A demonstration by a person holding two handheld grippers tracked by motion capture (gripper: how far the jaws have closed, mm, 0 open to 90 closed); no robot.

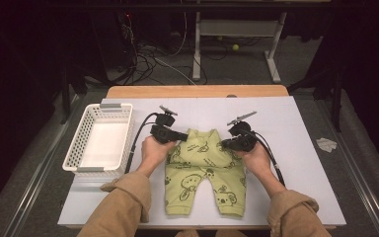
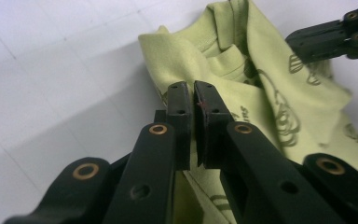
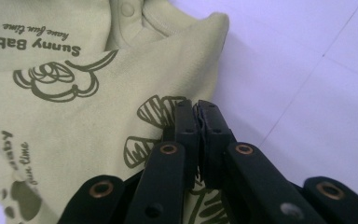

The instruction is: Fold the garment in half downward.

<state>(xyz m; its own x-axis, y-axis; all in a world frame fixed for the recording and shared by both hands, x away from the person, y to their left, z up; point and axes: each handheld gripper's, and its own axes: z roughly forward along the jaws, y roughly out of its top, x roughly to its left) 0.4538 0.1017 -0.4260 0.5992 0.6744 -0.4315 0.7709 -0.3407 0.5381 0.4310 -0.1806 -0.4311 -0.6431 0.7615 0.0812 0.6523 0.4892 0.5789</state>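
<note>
Mesh-walled white plastic basket [image 1: 101, 139] is sitting at the white desk's [image 1: 301, 148] left edge. Beside it, the left tool [image 1: 180, 136] is pinching the soft, pale-green printed cotton baby trousers [image 1: 205, 170] at the waist's left corner, jaws pressed together; the right tool [image 1: 225, 144] is pinching the opposite corner likewise. The trousers are lying flat mid-desk.

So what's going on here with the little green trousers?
A person at the table holds a black two-jaw gripper in each hand. The small green trousers lie flat, waist away from the person. The left gripper is pinched shut on the left side of the waist, the right gripper on the right side. A white basket stands to the left with nothing in it.
</note>
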